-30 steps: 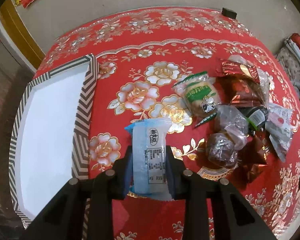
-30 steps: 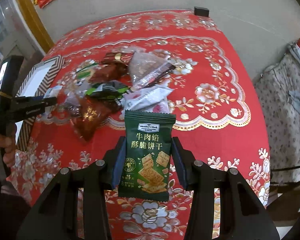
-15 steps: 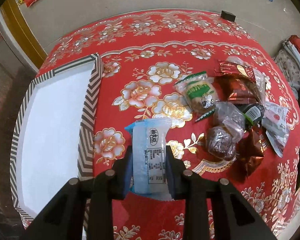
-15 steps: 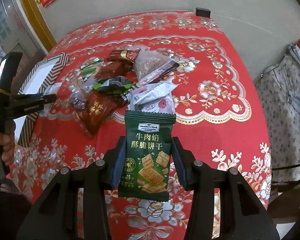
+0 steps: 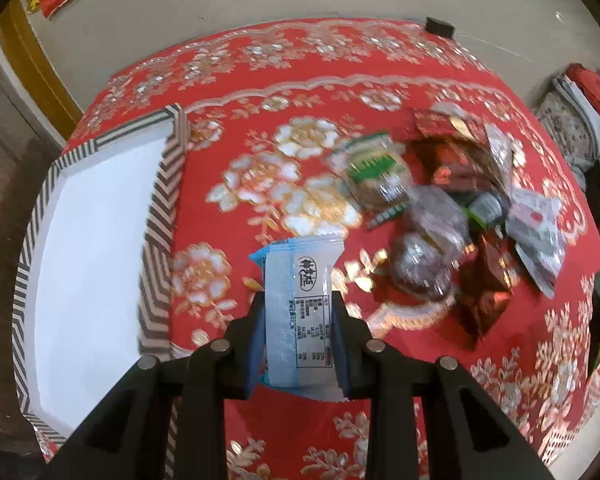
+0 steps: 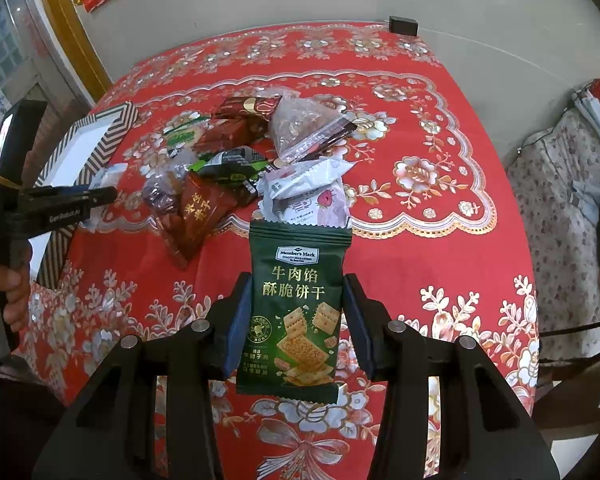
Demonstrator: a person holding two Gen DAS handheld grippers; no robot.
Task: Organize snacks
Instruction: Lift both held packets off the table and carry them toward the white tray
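A: What did the left gripper [image 5: 298, 334] have?

B: Its jaws were clamped on a pale blue snack packet [image 5: 300, 312], held upright above the red flowered tablecloth [image 5: 284, 80]. The packet's top edge stuck out well past the fingertips.

A: And the right gripper [image 6: 296, 320]?

B: Closed on a dark green cracker packet [image 6: 296, 304], also upright, both pads pressing its sides.

A: Where was everything else?

B: A pile of snacks [image 6: 240, 164] lay on the cloth beyond the green packet, wrappers overlapping: a red-brown pouch [image 6: 198, 212], a white packet [image 6: 304, 184], a clear bag [image 6: 300, 128]. In the left wrist view the same pile [image 5: 452, 208] sat to the right of the blue packet, blurred.

A: And the box?

B: A white box with a striped rim [image 5: 156, 208] stood at the table's left edge, just left of the blue packet. A hand [image 6: 8, 284] gripped the other tool's handle at the left of the right wrist view
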